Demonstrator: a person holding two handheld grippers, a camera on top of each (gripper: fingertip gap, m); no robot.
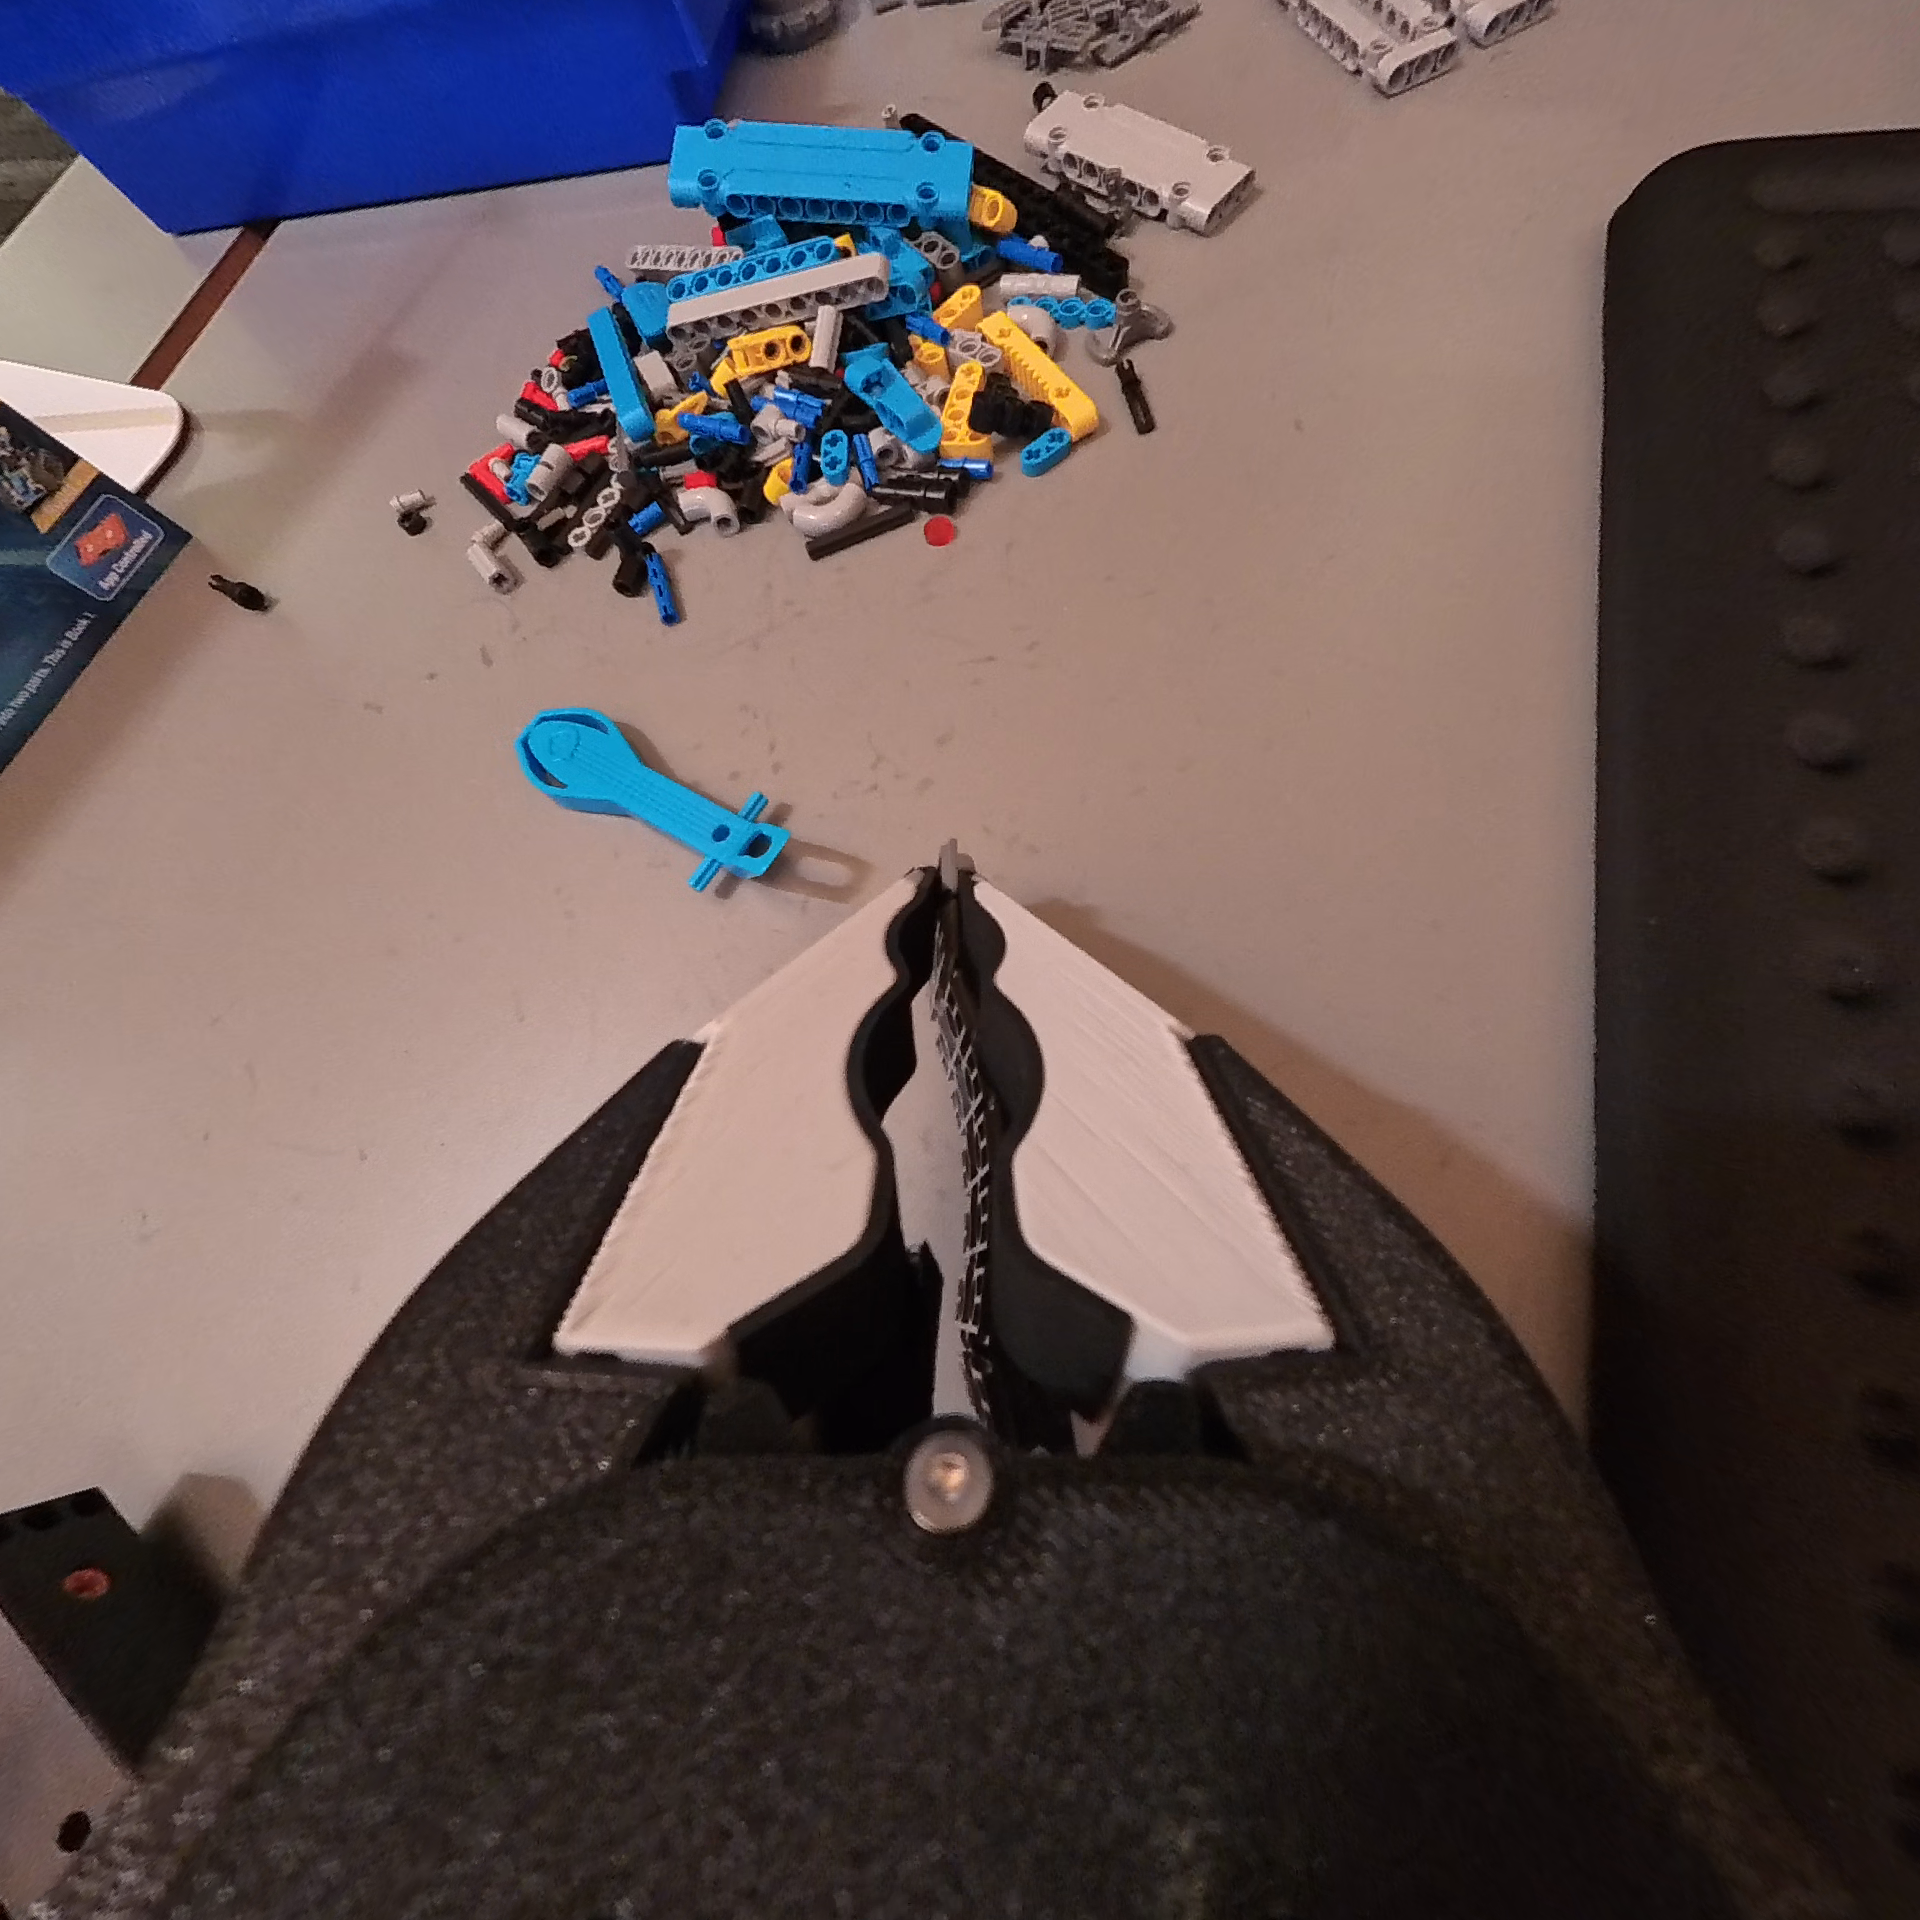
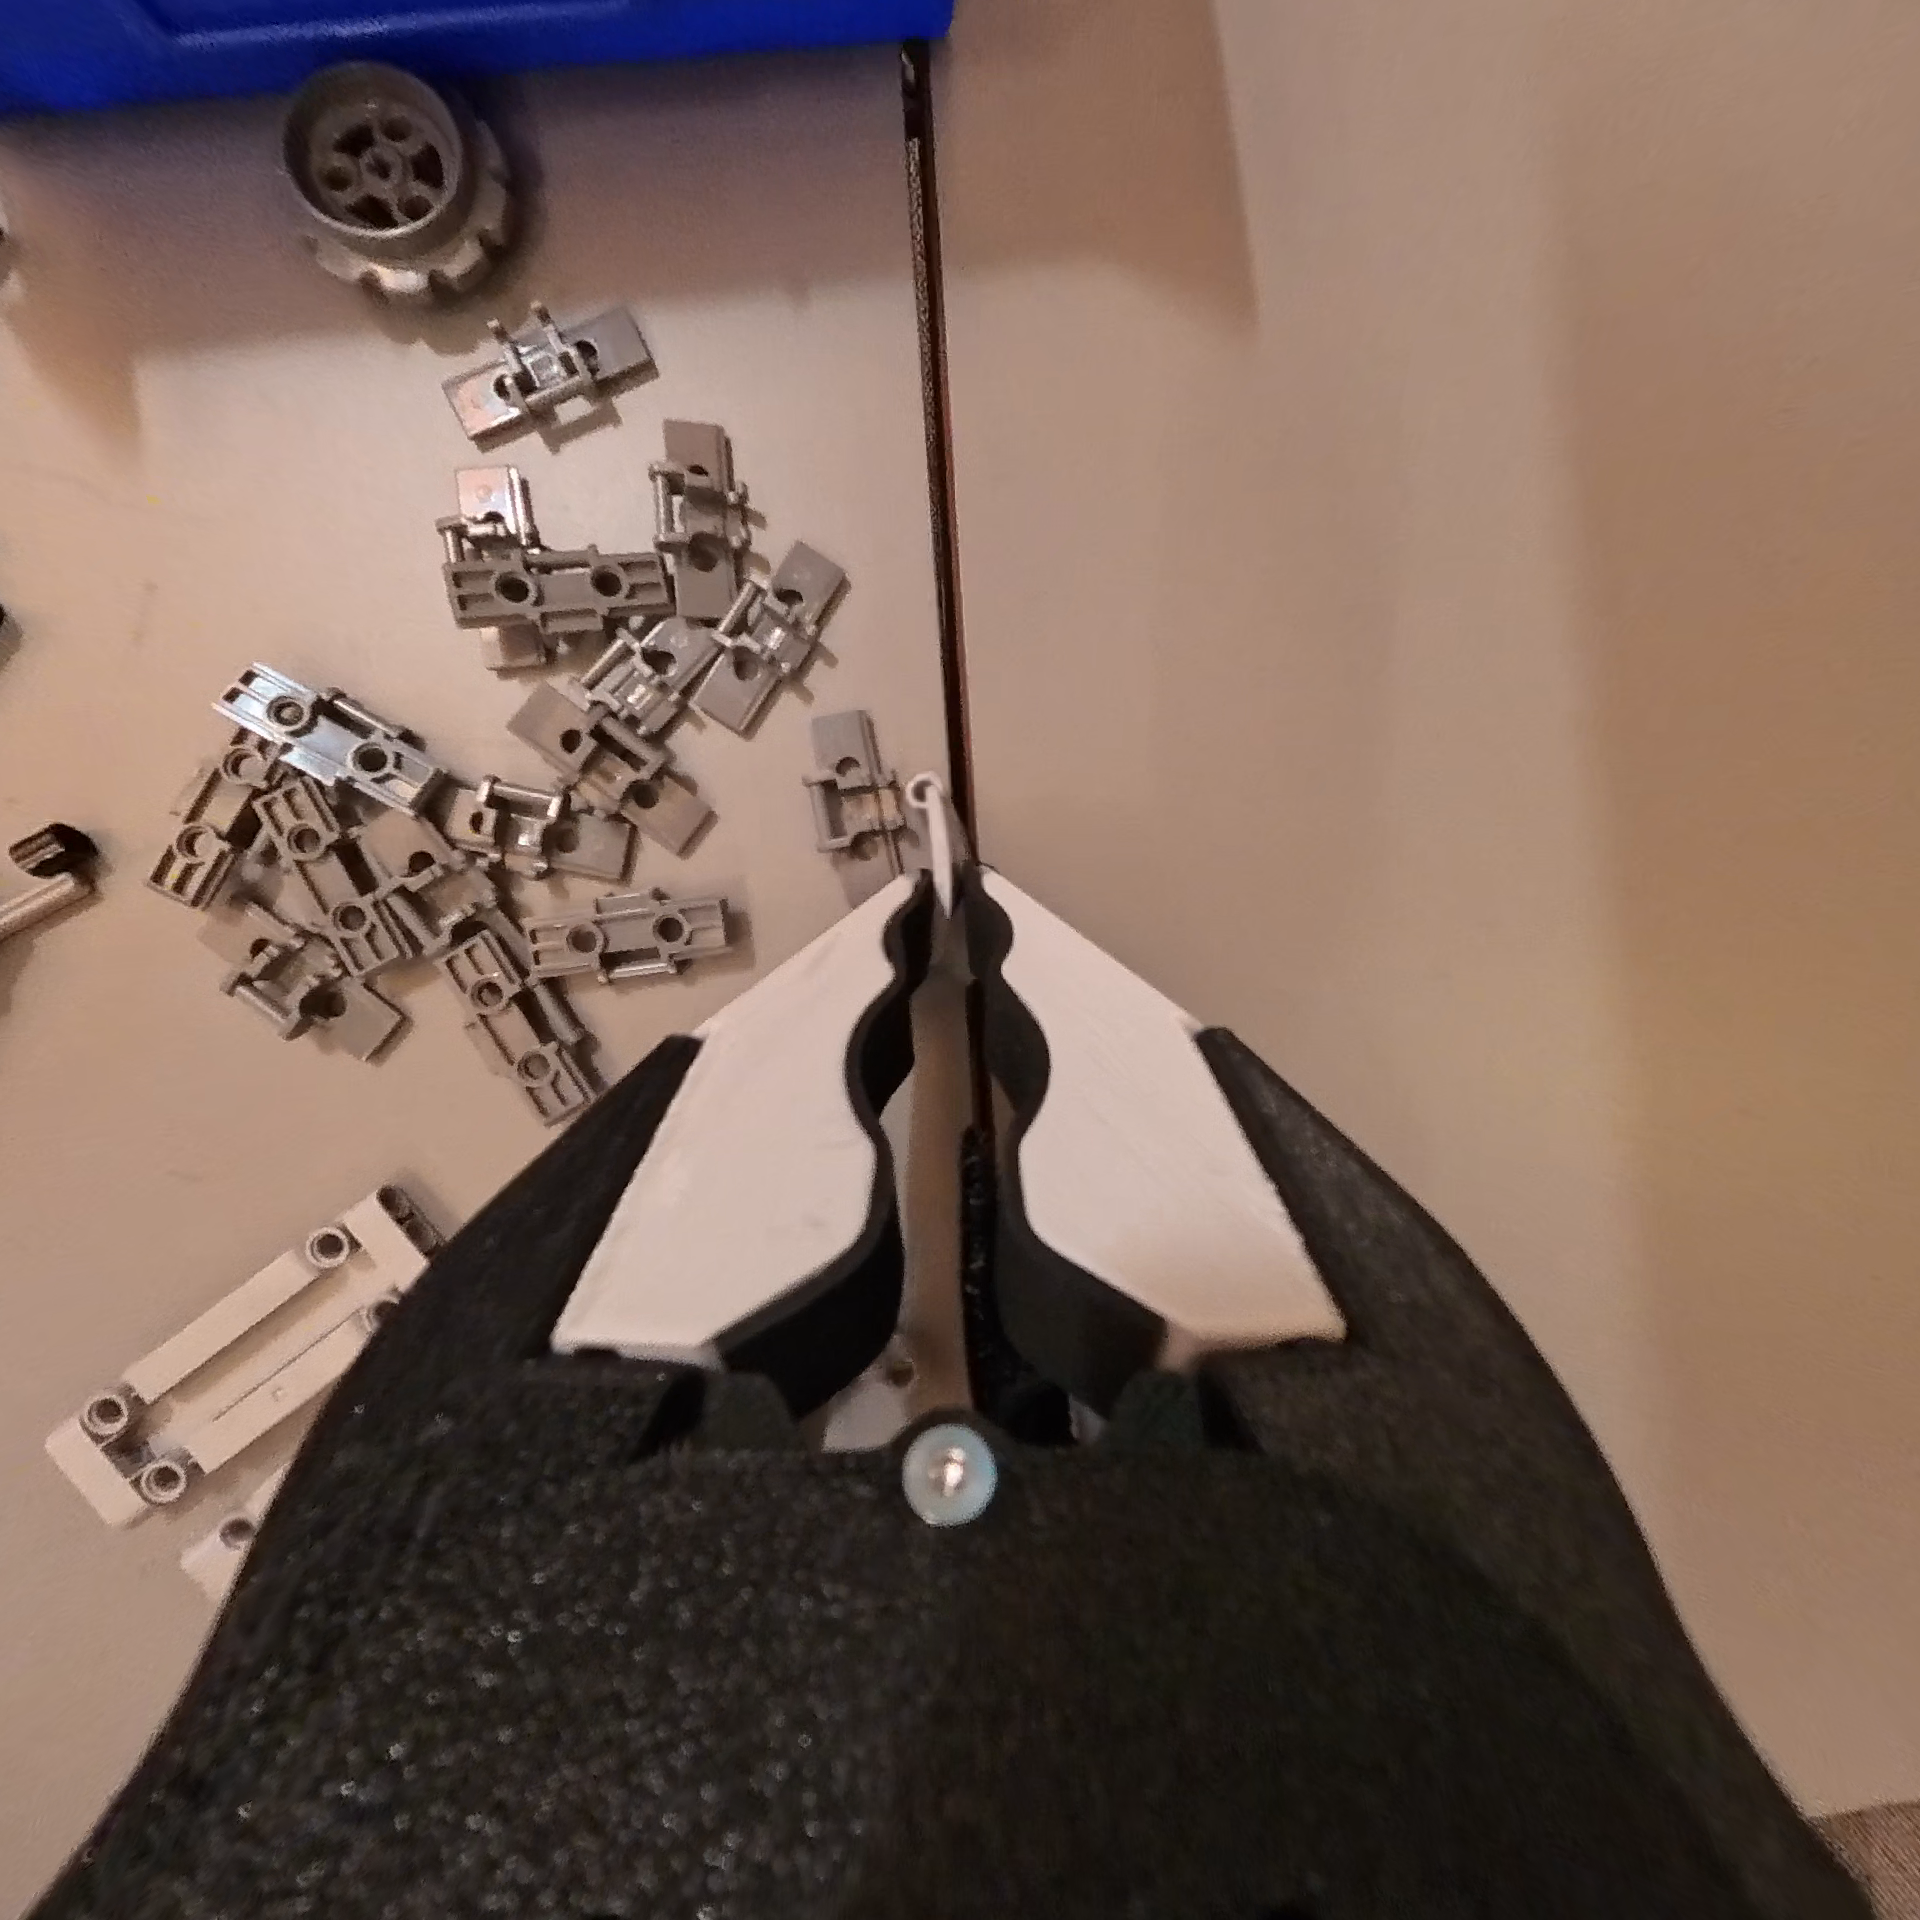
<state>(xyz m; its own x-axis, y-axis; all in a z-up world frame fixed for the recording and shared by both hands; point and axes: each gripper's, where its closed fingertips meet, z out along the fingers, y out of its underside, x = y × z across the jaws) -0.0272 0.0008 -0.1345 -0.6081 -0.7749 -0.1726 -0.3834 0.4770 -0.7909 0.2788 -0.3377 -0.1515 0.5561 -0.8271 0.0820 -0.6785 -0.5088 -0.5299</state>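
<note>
In the left wrist view my left gripper [image 1: 948, 883] hovers over a grey table [image 1: 1247, 675], jaws pressed together with a small grey sliver [image 1: 948, 858] poking out of the tip. A light blue spoon-shaped tool [image 1: 644, 790] lies just ahead to the left. A pile of mixed blue, yellow, black and grey building pieces [image 1: 831, 395] lies farther ahead. In the right wrist view my right gripper [image 2: 943, 883] is shut on a thin white piece [image 2: 933, 826] that sticks out of the tip. It is at the table's right edge, next to a grey track link [image 2: 852, 790].
Left wrist view: a blue bin [image 1: 364, 94] far left, a booklet [image 1: 62, 582] at the left, a black studded mat [image 1: 1766, 727] along the right, grey beams [image 1: 1382, 42] at the back. Right wrist view: several loose grey track links [image 2: 499, 831], a grey wheel [image 2: 390, 192], a white panel [image 2: 239, 1351], the dark table edge [image 2: 940, 468]. Left tips to right tips: about 45 cm.
</note>
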